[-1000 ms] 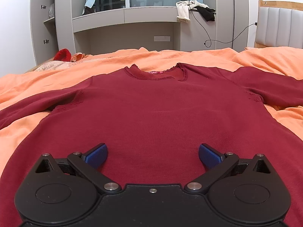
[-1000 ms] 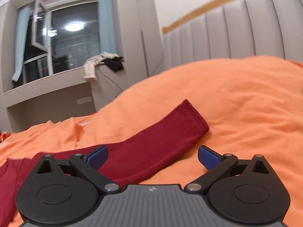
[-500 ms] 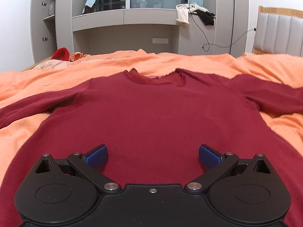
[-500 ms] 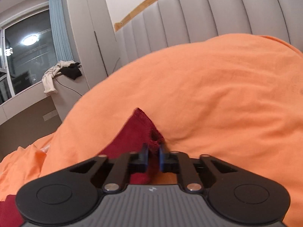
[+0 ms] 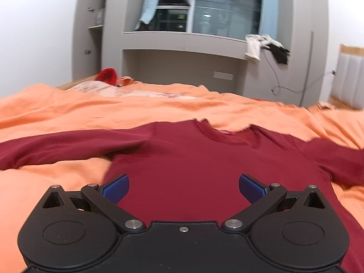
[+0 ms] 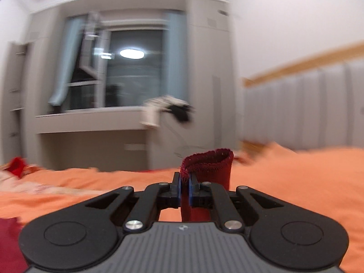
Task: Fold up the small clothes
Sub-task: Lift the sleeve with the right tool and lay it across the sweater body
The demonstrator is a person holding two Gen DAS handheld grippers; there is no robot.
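Note:
A dark red long-sleeved sweater lies flat on the orange bedspread, neckline away from me, its left sleeve stretched out to the left. My left gripper is open and empty, low over the sweater's body. My right gripper is shut on the cuff of the right sleeve and holds it lifted above the bedspread, the cuff opening standing up past the fingertips.
A grey wall unit with a window stands beyond the bed. Clothes and a cable hang from its ledge. A red item lies at the far left bed edge. A grey padded headboard is at the right.
My right gripper, shut on the sleeve cuff, has lifted it off the bed and swung left. My left gripper has shifted left over the sweater, still open.

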